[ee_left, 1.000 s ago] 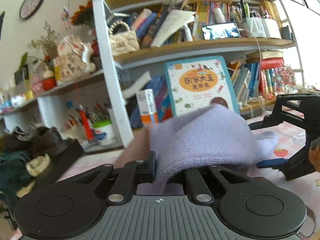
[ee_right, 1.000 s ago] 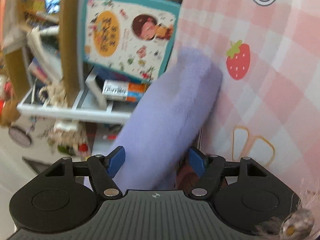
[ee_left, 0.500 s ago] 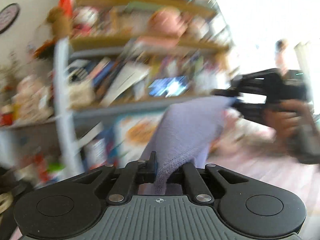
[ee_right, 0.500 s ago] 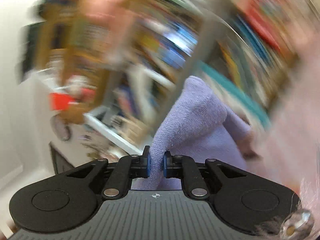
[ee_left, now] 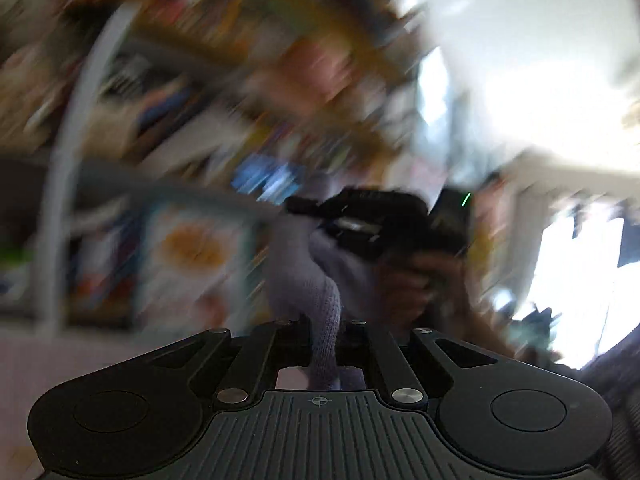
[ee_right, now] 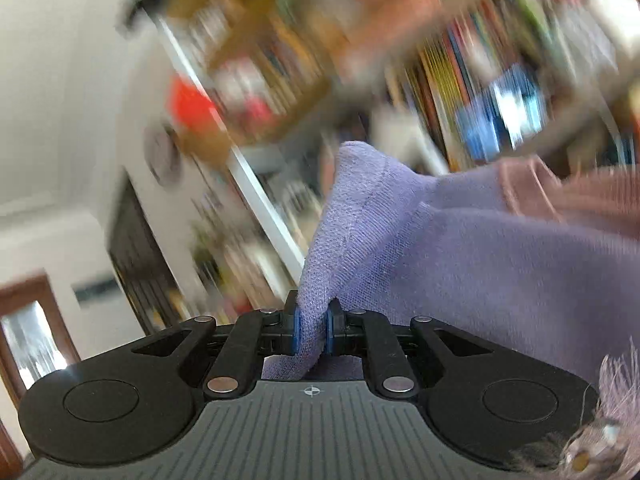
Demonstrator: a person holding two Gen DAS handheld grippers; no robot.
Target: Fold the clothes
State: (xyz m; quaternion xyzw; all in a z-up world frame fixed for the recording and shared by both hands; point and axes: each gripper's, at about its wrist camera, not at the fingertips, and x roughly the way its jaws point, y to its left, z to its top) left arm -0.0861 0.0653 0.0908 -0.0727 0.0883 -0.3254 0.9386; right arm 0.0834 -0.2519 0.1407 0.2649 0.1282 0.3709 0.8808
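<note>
A lilac knitted garment (ee_right: 460, 240) is held up in the air between both grippers. My right gripper (ee_right: 313, 330) is shut on one edge of it, the cloth pinched between the blue pads. My left gripper (ee_left: 325, 338) is shut on another edge of the garment (ee_left: 316, 288). In the left wrist view the right gripper (ee_left: 372, 220) and the hand holding it show ahead, at the far end of the cloth. Both views are heavily motion-blurred.
Blurred bookshelves (ee_left: 208, 92) packed with books fill the background of both views. A white shelf post (ee_left: 64, 168) stands at left. A bright window (ee_left: 540, 92) lies to the right. A wall clock (ee_right: 160, 156) and dark cabinet show in the right wrist view.
Both grippers have lifted the garment off the pink checked table and swung up. The right gripper closed on the cloth during the last second. The table has left both views.
</note>
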